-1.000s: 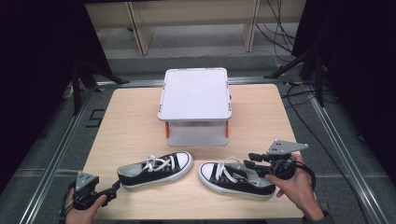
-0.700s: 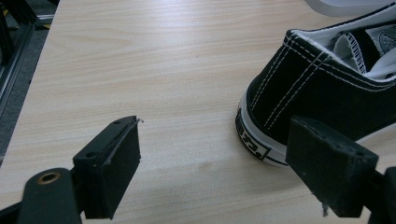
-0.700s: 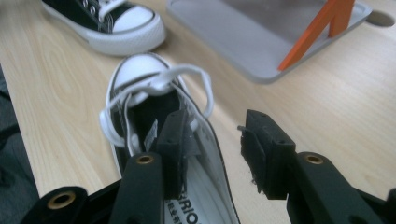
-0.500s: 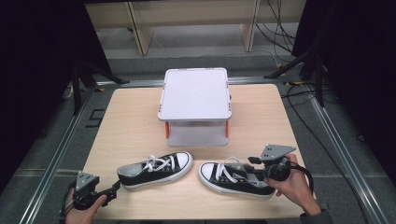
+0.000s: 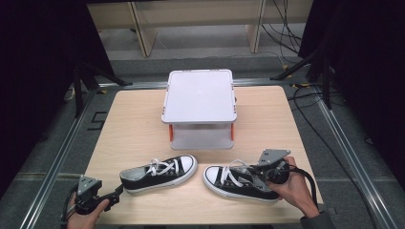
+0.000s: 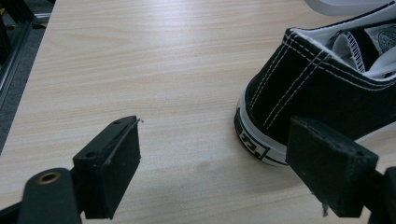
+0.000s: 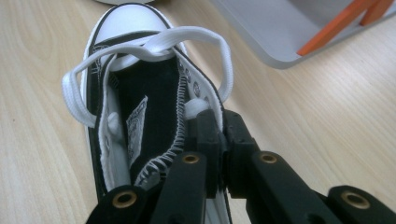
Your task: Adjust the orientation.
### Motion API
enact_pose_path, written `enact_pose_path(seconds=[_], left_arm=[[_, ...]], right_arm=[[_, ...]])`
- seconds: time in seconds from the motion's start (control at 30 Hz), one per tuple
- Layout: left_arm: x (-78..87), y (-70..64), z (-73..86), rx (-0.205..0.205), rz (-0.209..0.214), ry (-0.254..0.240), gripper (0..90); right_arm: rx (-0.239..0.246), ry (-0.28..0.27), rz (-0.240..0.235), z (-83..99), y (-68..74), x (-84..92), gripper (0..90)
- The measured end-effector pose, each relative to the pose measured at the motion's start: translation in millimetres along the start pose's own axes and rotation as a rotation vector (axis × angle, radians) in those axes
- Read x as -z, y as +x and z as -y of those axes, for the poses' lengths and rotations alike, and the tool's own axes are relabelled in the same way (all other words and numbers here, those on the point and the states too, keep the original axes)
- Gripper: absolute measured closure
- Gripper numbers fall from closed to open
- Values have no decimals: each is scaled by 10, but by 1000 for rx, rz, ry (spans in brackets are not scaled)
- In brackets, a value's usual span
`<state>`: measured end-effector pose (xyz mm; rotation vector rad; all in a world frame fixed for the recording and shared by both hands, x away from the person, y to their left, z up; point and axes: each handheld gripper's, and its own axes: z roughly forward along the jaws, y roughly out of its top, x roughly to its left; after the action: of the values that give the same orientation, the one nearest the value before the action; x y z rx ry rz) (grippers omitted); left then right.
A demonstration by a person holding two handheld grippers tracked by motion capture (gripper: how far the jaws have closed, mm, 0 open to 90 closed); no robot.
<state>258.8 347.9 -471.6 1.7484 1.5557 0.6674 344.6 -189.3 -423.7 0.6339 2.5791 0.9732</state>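
Two black canvas shoes with white laces are lying side by side near the front edge of the desk [image 5: 143, 119]. The right hand-held gripper [image 5: 254, 174] is sitting low over the right shoe [image 5: 239, 182], which is lying with its white toe cap toward the middle of the desk. Its jaws have just been closing, and in the right gripper view they are standing pressed together on the shoe's collar edge, one jaw inside the opening and one outside, pinching the black canvas right beside the top eyelets. The loose lace [image 7: 140, 49] is looping over the tongue ahead of the jaws.

The left hand-held gripper [image 5: 114, 194] is resting at the desk's front left corner with its jaws spread wide and nothing between them. It is pointing at the heel of the left shoe [image 5: 160, 172], which is lying just ahead of it, near but not touching, toe angled toward the right.

Behind the shoes, a white lidded box [image 5: 199, 95] with orange legs is standing in the middle of the desk.
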Motion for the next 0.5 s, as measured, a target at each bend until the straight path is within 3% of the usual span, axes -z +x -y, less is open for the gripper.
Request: enact_pose_path(seconds=[0.03, 0.17, 0.3, 0.37, 0.4, 0.43, 0.5], left_arm=[[0, 0, 0, 0, 0, 0, 171], [-14, 7, 1, 1, 7, 0, 171], [0, -2, -6, -5, 1, 5, 171], [-1, -7, -7, -4, 2, 4, 172], [-5, -7, -6, -5, 3, 2, 172], [-4, -8, -8, -2, 3, 4, 171], [-3, -6, -8, -1, 2, 4, 171]], right_arm=[[-42, 14, 0, 2, 35, 8, 880], [-117, -3, 11, 8, 115, 66, 881], [-155, 3, 9, 16, 214, 136, 882], [-202, -12, -17, 29, 301, 227, 880], [-202, -12, -17, 29, 301, 227, 880], [-247, -30, -39, 43, 338, 289, 879], [-259, -31, -53, 61, 363, 322, 877]])
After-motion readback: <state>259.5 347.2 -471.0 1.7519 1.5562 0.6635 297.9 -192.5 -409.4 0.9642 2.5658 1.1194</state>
